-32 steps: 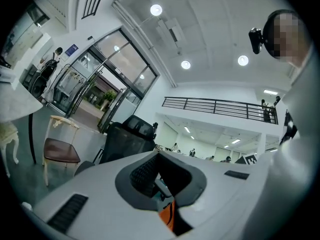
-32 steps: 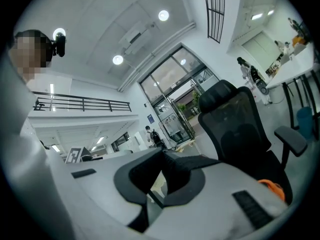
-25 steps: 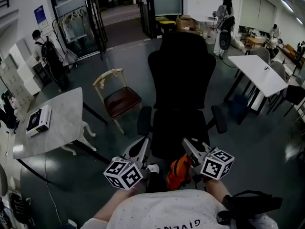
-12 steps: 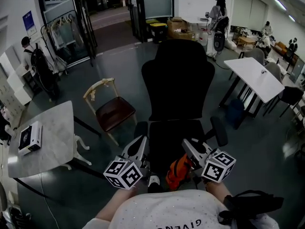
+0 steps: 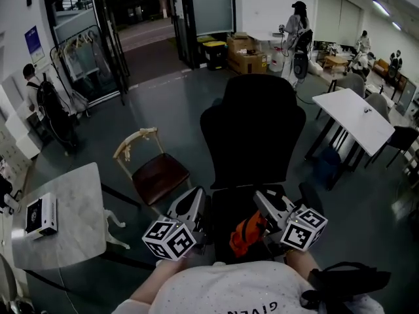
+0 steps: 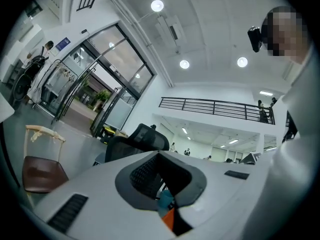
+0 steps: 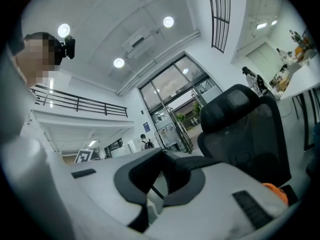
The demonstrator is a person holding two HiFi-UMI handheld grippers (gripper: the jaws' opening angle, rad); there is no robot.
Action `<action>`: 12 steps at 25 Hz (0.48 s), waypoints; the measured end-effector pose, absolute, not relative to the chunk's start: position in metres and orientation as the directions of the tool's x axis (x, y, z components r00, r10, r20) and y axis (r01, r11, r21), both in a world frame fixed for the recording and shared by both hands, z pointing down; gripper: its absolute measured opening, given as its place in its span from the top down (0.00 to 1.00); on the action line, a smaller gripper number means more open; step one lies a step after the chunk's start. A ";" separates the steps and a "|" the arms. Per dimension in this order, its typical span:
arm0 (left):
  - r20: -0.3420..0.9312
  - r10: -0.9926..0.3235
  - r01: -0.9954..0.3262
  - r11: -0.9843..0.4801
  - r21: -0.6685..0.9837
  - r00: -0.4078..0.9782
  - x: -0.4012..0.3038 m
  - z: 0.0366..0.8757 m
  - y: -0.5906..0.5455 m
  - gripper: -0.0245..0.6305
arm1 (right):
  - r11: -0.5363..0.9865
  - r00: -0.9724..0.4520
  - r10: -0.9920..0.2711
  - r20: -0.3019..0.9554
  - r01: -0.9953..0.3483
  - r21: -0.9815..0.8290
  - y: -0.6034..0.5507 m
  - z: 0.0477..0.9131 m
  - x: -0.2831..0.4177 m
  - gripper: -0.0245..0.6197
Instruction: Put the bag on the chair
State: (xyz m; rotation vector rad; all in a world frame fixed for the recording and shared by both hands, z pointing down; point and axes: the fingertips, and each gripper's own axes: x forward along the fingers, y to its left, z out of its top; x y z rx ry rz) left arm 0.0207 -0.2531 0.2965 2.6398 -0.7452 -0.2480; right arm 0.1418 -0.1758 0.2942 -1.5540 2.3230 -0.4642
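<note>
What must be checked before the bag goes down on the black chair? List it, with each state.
1. Bag gripped: ok, the left tool is closed on its orange and teal part.
2. Right tool grip: cannot tell; jaws shut, hold on the bag unclear.
3. Chair ahead, facing the person: ok.
4. Seat bare: cannot tell, dark and partly hidden by the tools.
5. Bag over the seat: cannot tell from above.
</note>
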 end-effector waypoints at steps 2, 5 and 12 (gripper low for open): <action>-0.060 -0.522 -0.458 -0.792 0.403 0.851 0.023 0.295 -0.269 0.96 | 0.358 -0.363 -0.929 -0.075 -0.827 -0.433 -0.194 0.292 0.143 0.98; -0.060 -0.503 -0.444 -0.807 0.389 0.862 0.027 0.292 -0.289 0.96 | 0.344 -0.355 -0.933 -0.065 -0.822 -0.454 -0.215 0.298 0.145 0.98; -0.072 -0.523 -0.450 -0.788 0.420 0.849 0.013 0.300 -0.340 0.96 | 0.321 -0.355 -0.935 -0.012 -0.830 -0.456 -0.251 0.314 0.144 0.98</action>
